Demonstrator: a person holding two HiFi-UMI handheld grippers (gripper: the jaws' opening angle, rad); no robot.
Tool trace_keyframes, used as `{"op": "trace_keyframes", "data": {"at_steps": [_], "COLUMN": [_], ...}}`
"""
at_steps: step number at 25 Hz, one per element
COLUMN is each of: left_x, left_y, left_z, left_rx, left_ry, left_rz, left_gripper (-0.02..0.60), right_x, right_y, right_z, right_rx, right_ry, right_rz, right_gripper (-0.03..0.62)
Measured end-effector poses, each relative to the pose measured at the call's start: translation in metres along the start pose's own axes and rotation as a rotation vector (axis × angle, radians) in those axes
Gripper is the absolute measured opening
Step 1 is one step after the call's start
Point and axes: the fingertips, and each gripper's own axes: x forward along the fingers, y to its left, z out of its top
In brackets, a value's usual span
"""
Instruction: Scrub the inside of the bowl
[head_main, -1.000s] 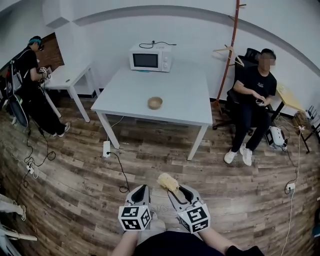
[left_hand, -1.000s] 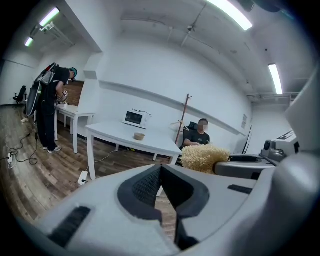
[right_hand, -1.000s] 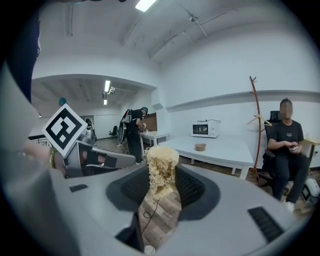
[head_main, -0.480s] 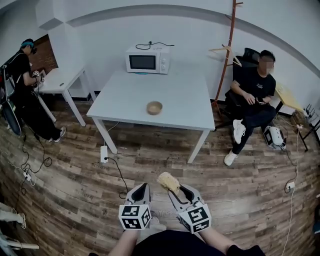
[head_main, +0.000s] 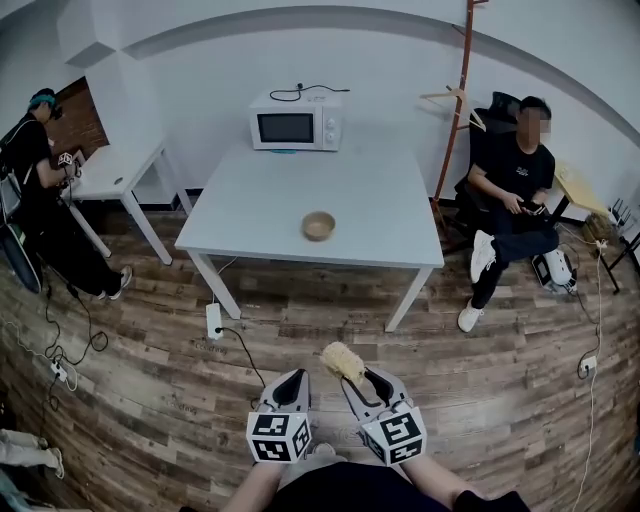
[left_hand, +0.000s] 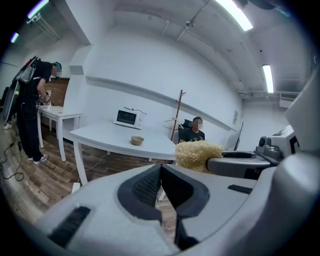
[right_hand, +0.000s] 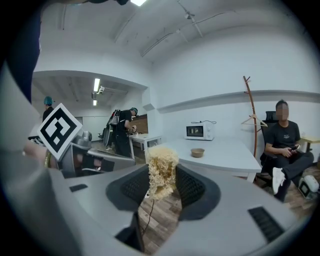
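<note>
Approach step: the bowl (head_main: 319, 225) sits on the table (head_main: 250, 200), upper centre of the head view, well apart from both grippers at bottom centre. The right gripper (head_main: 364, 380) clamps the scrubber (head_main: 340, 360); the left gripper (head_main: 290, 385) is closed, empty. Next, I judge: reach the table and lower the scrubber into the bowl.

We cannot see into the bowl (head_main: 319, 225) on the bench (head_main: 260, 190): it is too small to show its inside. The face of the seated person (head_main: 512, 180) is blurred. The standing person (head_main: 30, 190) is partly cut by the head view's left edge, and the coat stand (head_main: 455, 110) by its top edge. The jaws of the right gripper (right_hand: 162, 186) cover the sides of the scrubber (right_hand: 161, 160) where they pinch it, and the arm (head_main: 440, 490) behind it runs off the bottom edge.
</note>
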Motion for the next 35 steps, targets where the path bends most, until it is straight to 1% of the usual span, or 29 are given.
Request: {"op": "trace_keyframes", "data": {"at_steps": [3, 8, 13, 17, 21, 28, 35], "left_x": [0.006, 0.016, 0.032, 0.052, 0.075, 0.111, 0.153], "left_y": [0.007, 0.017, 0.021, 0.031, 0.043, 0.066, 0.081], "left_z": [0.007, 0.01, 0.012, 0.019, 0.031, 0.062, 0.086], "left_rx": [0.016, 0.014, 0.008, -0.005, -0.026, -0.071, -0.093], "left_ry": [0.001, 0.014, 0.022, 0.026, 0.03, 0.006, -0.003], "left_rz": [-0.015, -0.032, -0.04, -0.022, 0.004, 0.071, 0.127], "left_gripper": [0.018, 0.018, 0.018, 0.018, 0.018, 0.018, 0.018], "right_x": [0.012, 0.021, 0.026, 0.044, 0.071, 0.118, 0.16], "right_y": [-0.001, 0.0, -0.014, -0.032, -0.052, -0.082, -0.117], "right_z": [0.006, 0.01, 0.009, 0.01, 0.017, 0.049, 0.071], "right_rx": [0.013, 0.017, 0.028, 0.035, 0.029, -0.01, -0.021], "right_ry": [-0.014, -0.015, -0.008, 0.002, 0.009, -0.002, -0.009], "right_rz": [-0.022, -0.04, -0.062, -0.059, -0.036, 0.033, 0.09], "right_gripper": [0.163, 0.163, 0.163, 0.163, 0.163, 0.163, 0.163]}}
